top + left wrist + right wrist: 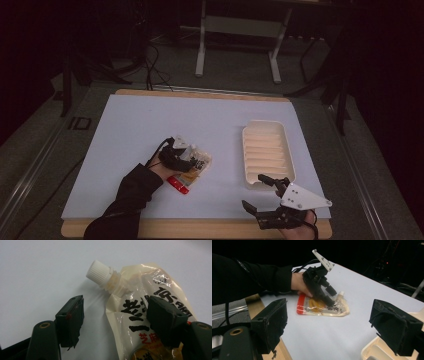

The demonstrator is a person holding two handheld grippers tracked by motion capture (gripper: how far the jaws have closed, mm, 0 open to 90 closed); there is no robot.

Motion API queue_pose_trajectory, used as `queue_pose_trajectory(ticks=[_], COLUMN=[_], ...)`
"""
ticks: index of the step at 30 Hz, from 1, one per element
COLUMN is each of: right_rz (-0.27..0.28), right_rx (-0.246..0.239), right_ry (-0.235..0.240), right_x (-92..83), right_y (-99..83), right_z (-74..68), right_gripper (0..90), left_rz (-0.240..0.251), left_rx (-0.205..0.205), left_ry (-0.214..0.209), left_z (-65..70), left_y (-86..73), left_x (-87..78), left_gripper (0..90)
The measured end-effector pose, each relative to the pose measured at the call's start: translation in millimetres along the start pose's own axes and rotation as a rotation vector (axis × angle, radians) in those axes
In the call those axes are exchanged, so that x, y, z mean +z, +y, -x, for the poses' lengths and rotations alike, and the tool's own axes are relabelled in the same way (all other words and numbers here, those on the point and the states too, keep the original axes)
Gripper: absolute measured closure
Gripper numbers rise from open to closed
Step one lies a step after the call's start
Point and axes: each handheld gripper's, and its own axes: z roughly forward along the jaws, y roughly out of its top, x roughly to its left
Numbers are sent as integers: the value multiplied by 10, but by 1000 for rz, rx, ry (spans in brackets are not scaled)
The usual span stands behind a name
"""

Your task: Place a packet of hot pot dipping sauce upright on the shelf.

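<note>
Left gripper [113, 315] hangs over the spouted pouch [140, 315] lying flat on the bench [150, 125], jaws apart astride its edge, nothing gripped yet. Right gripper [267, 192] waits open beside the empty tray [247, 150]. Lifting and placing likely remain.

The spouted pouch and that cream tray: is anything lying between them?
No. In the high view, bare white table top separates the spouted pouch from the cream ridged tray.
</note>
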Motion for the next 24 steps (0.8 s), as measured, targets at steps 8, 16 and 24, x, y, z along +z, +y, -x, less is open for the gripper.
queue_pose_trajectory(ticks=[8,16,24], right_rz=[-1,-3,-3], right_rx=[5,2,4], right_ry=[7,13,14], right_x=[8,11,10], right_y=[-2,2,4], right_z=[9,3,3], right_gripper=[143,143,144], left_rz=[-49,-110,-137], left_rx=[26,25,79], left_ry=[-40,-49,-51], left_z=[51,84,161], left_y=[77,159,208], left_x=[-9,-13,-27], left_gripper=[454,576,843])
